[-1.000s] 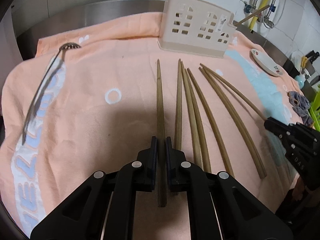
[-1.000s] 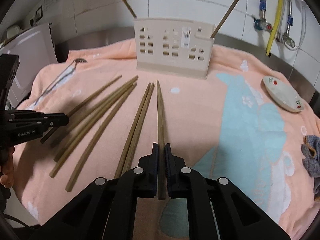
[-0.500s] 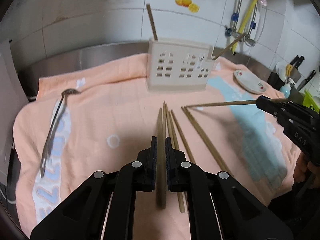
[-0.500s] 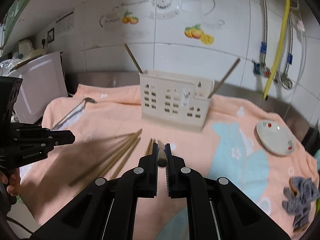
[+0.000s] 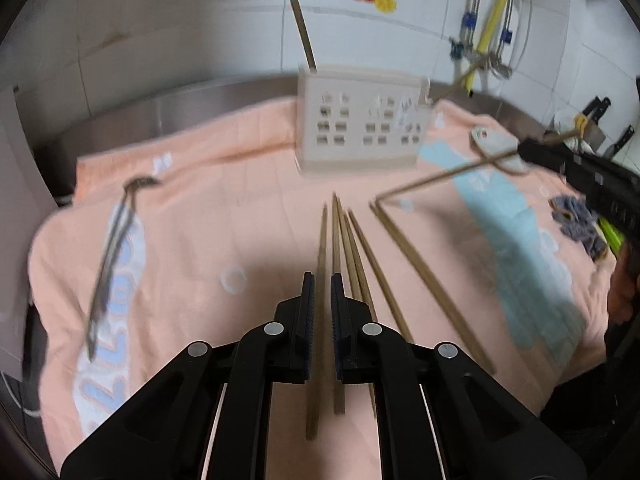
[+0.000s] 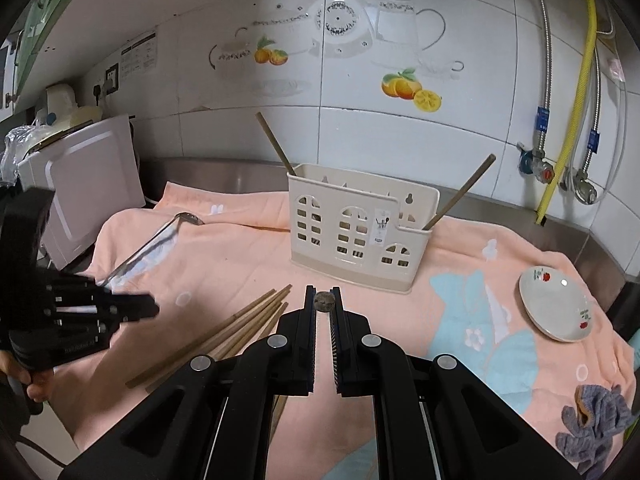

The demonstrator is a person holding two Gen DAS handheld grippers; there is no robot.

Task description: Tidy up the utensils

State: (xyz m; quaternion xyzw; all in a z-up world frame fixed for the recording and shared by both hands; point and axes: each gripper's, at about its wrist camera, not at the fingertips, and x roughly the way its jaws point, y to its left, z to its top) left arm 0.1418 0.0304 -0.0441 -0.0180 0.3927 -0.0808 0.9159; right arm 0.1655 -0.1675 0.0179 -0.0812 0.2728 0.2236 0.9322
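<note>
**Both grippers lifted over a towel, each clamping a single chopstick**

A peach towel (image 6: 248,248) with pale blue patches covers a steel counter that ends at a white tiled wall. The open stretch of towel lies in the middle, between the grippers and a cream utensil caddy (image 6: 356,232) standing near the back edge. A pale appliance (image 6: 84,192) closes off the left side. A small white saucer (image 6: 554,304) and a crumpled grey-blue cloth (image 6: 596,424) sit toward the right edge. Metal tongs (image 5: 116,248) lie alone on the left of the towel, well apart from everything else.

The left gripper (image 5: 322,296) has its jaws nearly closed on one brown wooden chopstick (image 5: 321,248), which runs straight forward between the pads. The right gripper (image 6: 324,304) is clamped tight on another chopstick (image 6: 324,301), seen end-on from its own camera; in the left view it slants up off the towel.

Loose chopsticks (image 5: 360,248), long, thin and tapered, lie fanned on the towel just beside the left gripper.

The caddy has window-shaped cut-outs. Two chopsticks (image 6: 274,142) stand in it, one leaning left at the left end, one leaning right in the lower right compartment.
</note>
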